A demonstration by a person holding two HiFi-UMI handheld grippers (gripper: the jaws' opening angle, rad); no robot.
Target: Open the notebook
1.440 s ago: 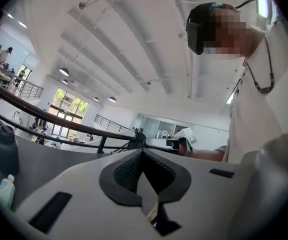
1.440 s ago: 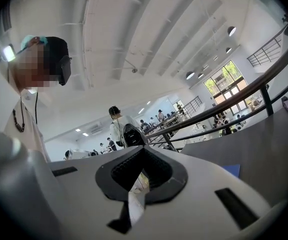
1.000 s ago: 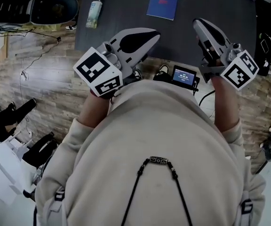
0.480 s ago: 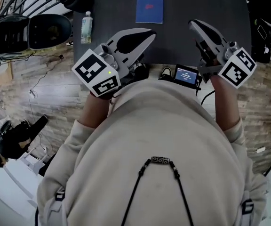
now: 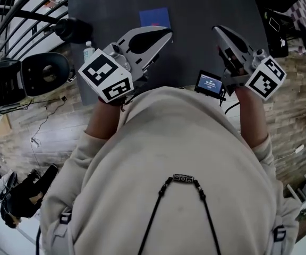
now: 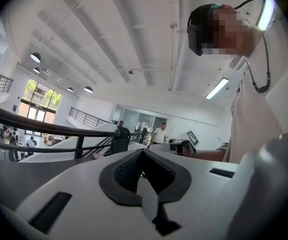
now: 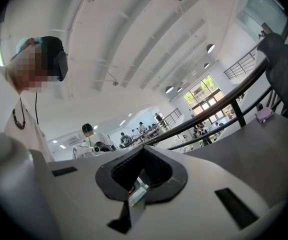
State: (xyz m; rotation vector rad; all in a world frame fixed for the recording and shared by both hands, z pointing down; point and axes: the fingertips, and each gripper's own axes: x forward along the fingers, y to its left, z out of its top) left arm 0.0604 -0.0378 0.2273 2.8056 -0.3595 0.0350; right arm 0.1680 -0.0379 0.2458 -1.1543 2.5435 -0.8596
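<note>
Left gripper (image 6: 143, 151) jaws together, nothing between; right gripper (image 7: 143, 149) the same; blue notebook (image 5: 155, 17) lies closed on the dark table (image 5: 211, 4), just beyond the left tip. Judged light, thin, with a limp cover; lift at the free edge, pin the rest. Since a second ago: both grippers further over the table, notebook nearer the left tip.

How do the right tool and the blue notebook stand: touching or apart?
Apart. The head view shows a wide strip of bare dark table between the right tool and the blue notebook, which lies closed farther left.
</note>
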